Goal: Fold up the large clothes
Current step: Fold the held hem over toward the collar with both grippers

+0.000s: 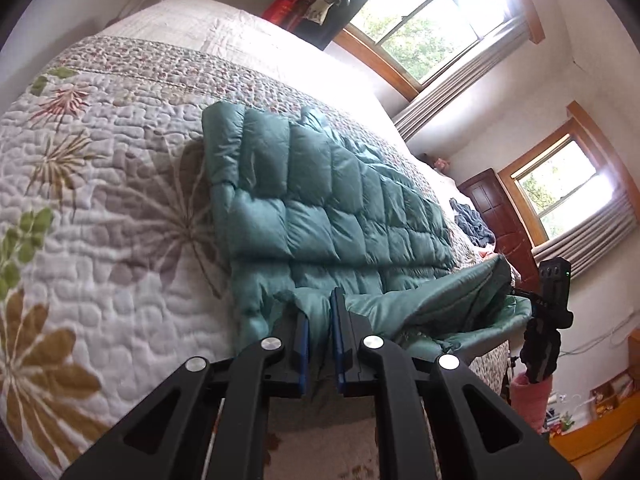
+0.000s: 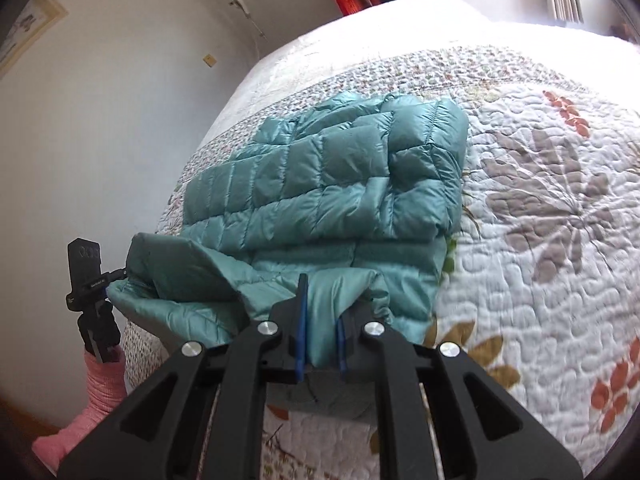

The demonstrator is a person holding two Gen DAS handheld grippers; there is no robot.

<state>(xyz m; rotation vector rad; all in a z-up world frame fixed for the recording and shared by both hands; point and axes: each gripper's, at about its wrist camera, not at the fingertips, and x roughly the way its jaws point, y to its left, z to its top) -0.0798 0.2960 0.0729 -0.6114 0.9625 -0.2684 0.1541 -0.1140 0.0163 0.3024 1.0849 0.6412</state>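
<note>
Left wrist view: both claws' fingertips sit buried in teal jacket [image 1: 320, 200] fabric.

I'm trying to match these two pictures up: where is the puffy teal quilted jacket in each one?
Left wrist view: teal quilted jacket lies centre on the floral quilted bedspread, hem clamped in the left gripper.
Right wrist view: centre-left, hem in the right gripper.
Shared landmark: the bedspread's grey flower print.

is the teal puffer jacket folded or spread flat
Partly folded: the jacket lies doubled in layers on the quilt, its near edge lifted by both grippers.
</note>
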